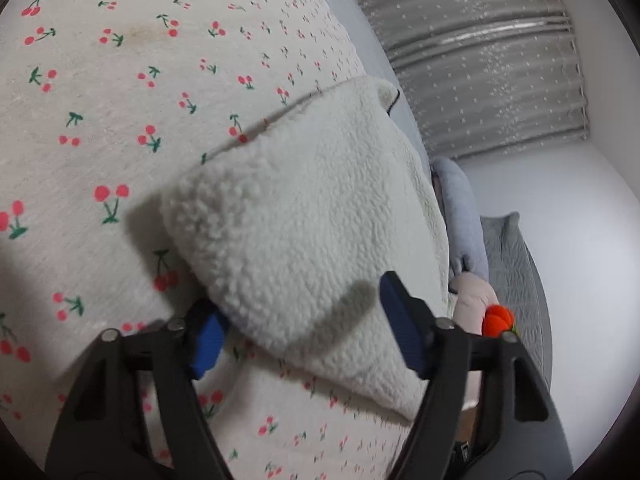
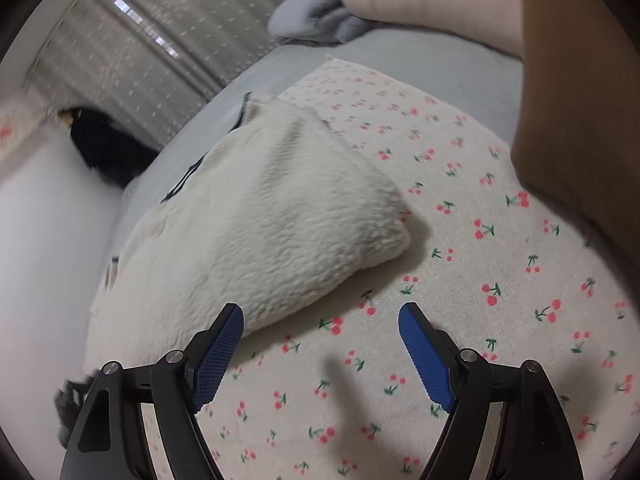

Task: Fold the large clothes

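A folded white fleece garment [image 1: 304, 220] lies on a cherry-print bedspread [image 1: 100, 120]. In the left wrist view my left gripper [image 1: 300, 292] straddles the garment's near corner. One blue pad sits at its left edge, the other finger [image 1: 404, 332] hovers over the fleece and casts a shadow on it. I see no pinch in the fabric. In the right wrist view the same fleece [image 2: 260, 208] lies ahead and to the left. My right gripper [image 2: 322, 310] stands open over bare bedspread [image 2: 480, 280], its left finger [image 2: 220, 348] beside the fleece's near edge.
A grey cloth [image 1: 460, 208] and a pinkish plush with an orange bit [image 1: 496, 318] lie past the fleece. A grey quilted pillow [image 1: 516, 264] sits by the wall. A brown blurred shape [image 2: 580, 120] fills the right. A dark object [image 2: 108, 148] sits by the curtain.
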Demonstrator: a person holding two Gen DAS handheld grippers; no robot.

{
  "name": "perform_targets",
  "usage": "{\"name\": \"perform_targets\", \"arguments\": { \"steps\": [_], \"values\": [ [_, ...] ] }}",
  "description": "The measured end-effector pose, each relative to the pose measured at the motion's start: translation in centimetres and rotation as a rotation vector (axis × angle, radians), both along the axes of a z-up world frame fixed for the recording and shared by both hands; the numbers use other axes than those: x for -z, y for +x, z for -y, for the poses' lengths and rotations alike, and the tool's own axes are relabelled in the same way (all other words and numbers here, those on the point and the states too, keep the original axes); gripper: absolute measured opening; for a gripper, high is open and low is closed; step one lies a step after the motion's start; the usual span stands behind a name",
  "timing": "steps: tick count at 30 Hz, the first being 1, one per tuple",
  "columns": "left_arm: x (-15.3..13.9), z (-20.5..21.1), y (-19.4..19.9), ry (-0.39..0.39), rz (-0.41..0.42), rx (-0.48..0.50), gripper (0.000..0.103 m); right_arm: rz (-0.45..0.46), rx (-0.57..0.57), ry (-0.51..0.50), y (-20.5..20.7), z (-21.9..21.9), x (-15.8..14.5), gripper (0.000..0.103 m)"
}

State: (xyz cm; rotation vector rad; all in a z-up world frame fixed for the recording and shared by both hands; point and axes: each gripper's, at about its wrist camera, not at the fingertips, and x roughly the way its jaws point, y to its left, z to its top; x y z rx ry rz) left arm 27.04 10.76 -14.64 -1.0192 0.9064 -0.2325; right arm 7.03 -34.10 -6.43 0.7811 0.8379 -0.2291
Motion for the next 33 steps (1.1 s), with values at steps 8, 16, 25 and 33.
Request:
{"name": "perform_targets", "arguments": {
  "steps": [8, 16, 25, 33],
  "values": [
    [-0.5, -0.5, 1.4, -0.049, 0.02, -0.091, 0.028, 0.096, 0.24, 0.218, 2.3, 5.3, 2.8, 0.031],
    [-8.4, -2.6, -3.9, 0.051, 0.177, -0.02, 0.026, 0.198, 0.144, 0.119, -2.9, 2.4, -4.5, 0.02],
    [-2.1, -6.0, -9.2, 0.11, 0.052, -0.026, 0.036, 0.033, 0.024, -0.079, -7.7, -1.9, -4.5, 0.042],
    [-0.3, -4.8, -8.5, 0.085, 0.09, -0.047, 0.066, 0.069, -0.164, -0.359, -3.0, -5.7, -9.8, 0.068]
  ]
}}
